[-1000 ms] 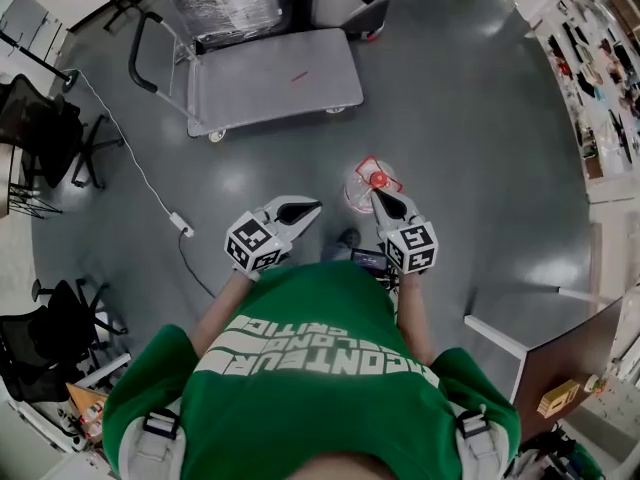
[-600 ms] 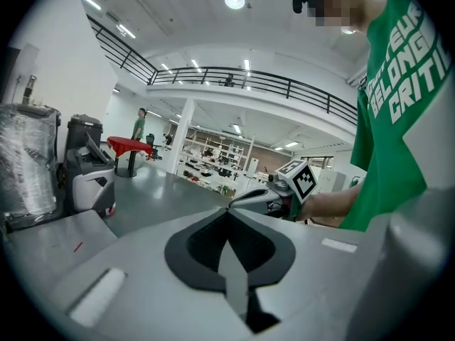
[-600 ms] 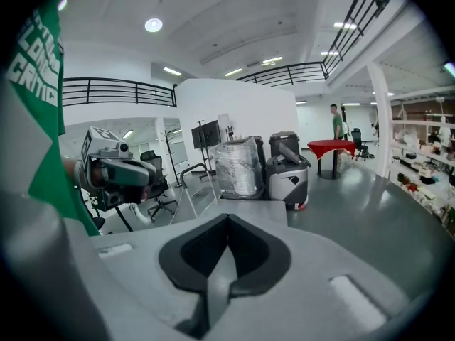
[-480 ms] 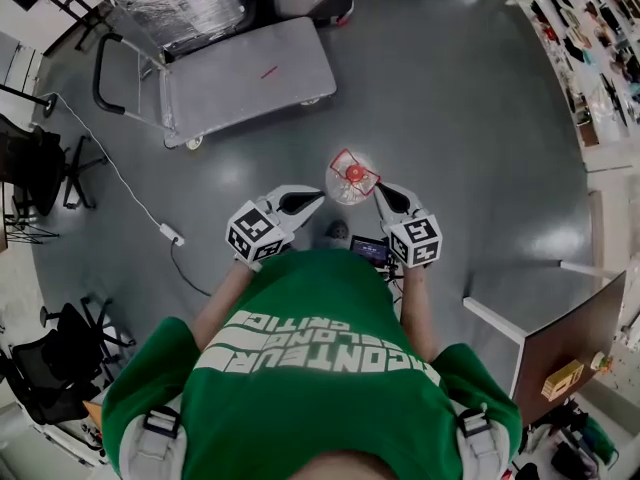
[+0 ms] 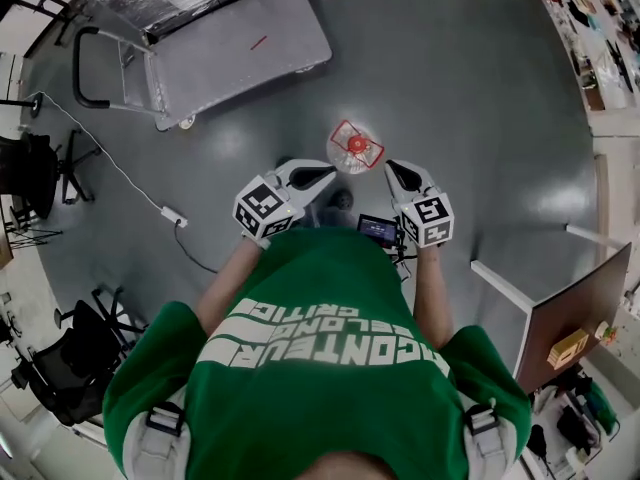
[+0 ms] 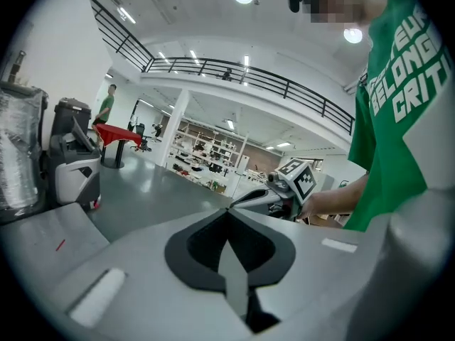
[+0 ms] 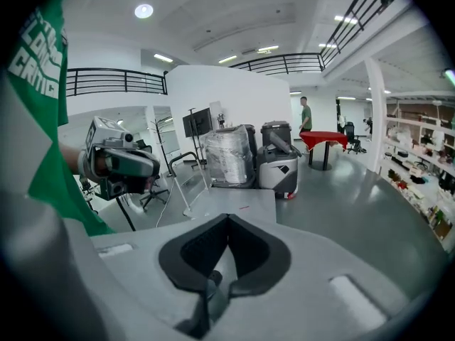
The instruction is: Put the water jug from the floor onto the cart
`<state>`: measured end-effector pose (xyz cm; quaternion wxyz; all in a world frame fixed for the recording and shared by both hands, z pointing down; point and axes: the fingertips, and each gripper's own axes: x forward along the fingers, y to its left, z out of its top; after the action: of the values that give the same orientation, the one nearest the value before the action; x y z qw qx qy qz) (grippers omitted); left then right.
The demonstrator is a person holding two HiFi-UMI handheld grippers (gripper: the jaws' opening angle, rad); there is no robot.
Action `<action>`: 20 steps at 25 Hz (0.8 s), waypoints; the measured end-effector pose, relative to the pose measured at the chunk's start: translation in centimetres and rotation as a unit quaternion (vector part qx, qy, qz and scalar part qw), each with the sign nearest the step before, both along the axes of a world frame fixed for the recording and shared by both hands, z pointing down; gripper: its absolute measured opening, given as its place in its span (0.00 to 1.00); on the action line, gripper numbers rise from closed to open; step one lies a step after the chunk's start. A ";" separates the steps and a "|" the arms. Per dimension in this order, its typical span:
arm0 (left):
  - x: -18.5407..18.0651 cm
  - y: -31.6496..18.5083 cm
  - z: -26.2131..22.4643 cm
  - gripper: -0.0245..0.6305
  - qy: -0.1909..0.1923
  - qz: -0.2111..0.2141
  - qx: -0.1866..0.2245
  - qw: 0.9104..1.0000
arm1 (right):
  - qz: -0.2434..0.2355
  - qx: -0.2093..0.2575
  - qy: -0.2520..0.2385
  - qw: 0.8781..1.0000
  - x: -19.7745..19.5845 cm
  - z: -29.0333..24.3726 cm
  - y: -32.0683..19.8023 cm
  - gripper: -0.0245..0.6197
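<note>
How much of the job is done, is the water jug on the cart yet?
Nothing is done yet: the water jug stands on the floor, apart from the cart. In hand: the left hand-held gripper and right hand-held gripper flank it, both shut, holding nothing. Left: grip the jug, lift it, carry it over.

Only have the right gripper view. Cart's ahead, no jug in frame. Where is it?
Observer: Head view: the water jug stands upright on the floor, red cap up, just beyond the tips of the left gripper and right gripper.
Operator: Left one holding anything?
Observer: No. Its own view shows the jaws together, nothing between them.
Operator: Jug versus cart?
Observer: The cart sits farther off, up-left of the jug in the head view, bare floor between them.
</note>
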<state>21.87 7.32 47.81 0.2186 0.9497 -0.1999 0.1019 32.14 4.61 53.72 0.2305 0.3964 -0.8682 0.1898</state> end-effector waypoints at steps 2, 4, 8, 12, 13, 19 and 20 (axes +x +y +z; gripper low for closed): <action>-0.2 -1.1 0.1 0.06 0.002 0.013 0.002 1.000 | -0.001 0.001 0.009 1.000 -0.3 -0.2 -0.3 0.03; -0.2 -2.0 0.2 0.06 0.004 0.022 0.001 1.000 | 0.004 -0.002 0.014 1.000 -0.2 -0.1 -0.4 0.03; -0.2 -3.7 0.3 0.06 0.008 0.032 0.002 0.999 | 0.017 -0.017 0.033 0.999 0.5 0.7 -1.0 0.03; -1.2 -5.0 1.5 0.06 0.016 0.020 -0.013 1.000 | 0.014 -0.021 0.063 0.998 0.5 2.0 -1.9 0.03; -1.5 -5.0 2.0 0.06 0.017 0.016 -0.020 1.000 | 0.010 -0.024 0.066 0.997 0.4 2.4 -2.1 0.03; -2.9 -5.6 4.6 0.06 0.007 0.004 -0.038 0.999 | -0.008 -0.037 0.078 0.996 -0.2 5.2 -3.4 0.03; -3.1 -5.8 4.9 0.06 0.007 0.001 -0.039 0.999 | -0.011 -0.039 0.080 0.996 -0.3 5.8 -3.7 0.03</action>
<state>18.79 1.56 52.71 0.2566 0.9413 -0.1931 0.1035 31.88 0.90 59.50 0.3164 0.3911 -0.8433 0.1892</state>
